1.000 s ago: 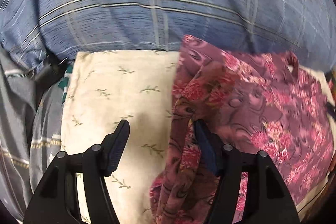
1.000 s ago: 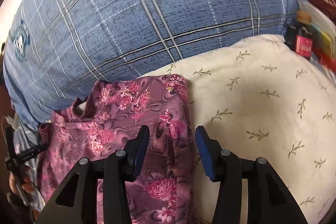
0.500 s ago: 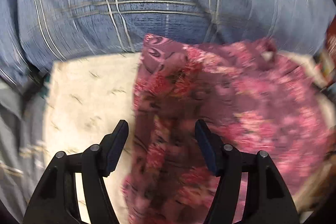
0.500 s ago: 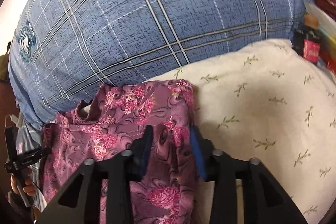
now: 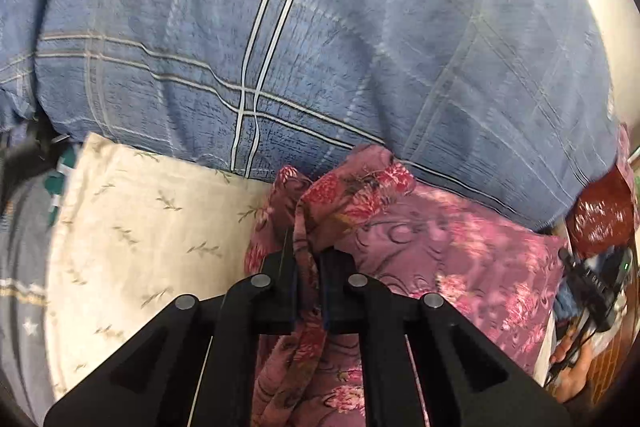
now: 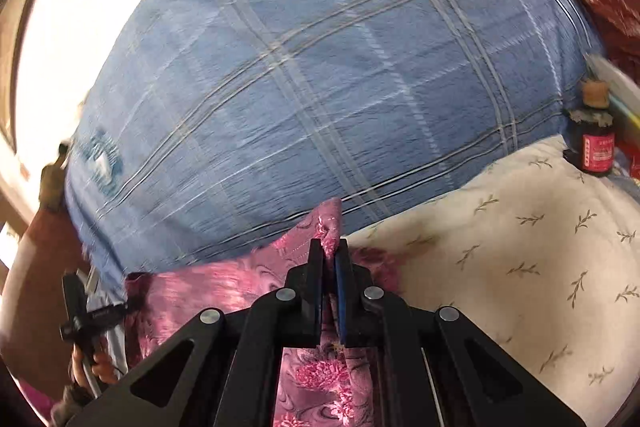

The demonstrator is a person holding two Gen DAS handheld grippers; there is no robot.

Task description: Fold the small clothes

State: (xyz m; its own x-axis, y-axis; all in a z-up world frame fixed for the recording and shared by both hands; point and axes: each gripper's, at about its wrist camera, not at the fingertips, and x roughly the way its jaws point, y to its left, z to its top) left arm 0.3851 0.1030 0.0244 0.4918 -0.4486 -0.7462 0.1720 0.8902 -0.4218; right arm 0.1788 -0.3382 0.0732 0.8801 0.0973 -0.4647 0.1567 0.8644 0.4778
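A small purple garment with pink flowers [image 5: 440, 251] lies on a cream pillow with a leaf print [image 5: 152, 239]. My left gripper [image 5: 307, 255] is shut on a bunched edge of the garment, which rises in a fold above the fingers. My right gripper [image 6: 329, 255] is shut on another edge of the same garment [image 6: 224, 287], and a corner of cloth sticks up past the fingertips. The rest of the garment hangs and spreads between the two grippers over the pillow [image 6: 520, 247].
A big blue plaid pillow [image 5: 320, 47] fills the space behind the cream pillow, also in the right wrist view [image 6: 320, 87]. A small dark bottle with a red label [image 6: 594, 135] stands at the right. A person's hand with a black device [image 6: 86, 323] is at the left.
Both grippers were open over the garment; now both have shut on its edges and lifted them. The views have tilted up toward the blue pillow.
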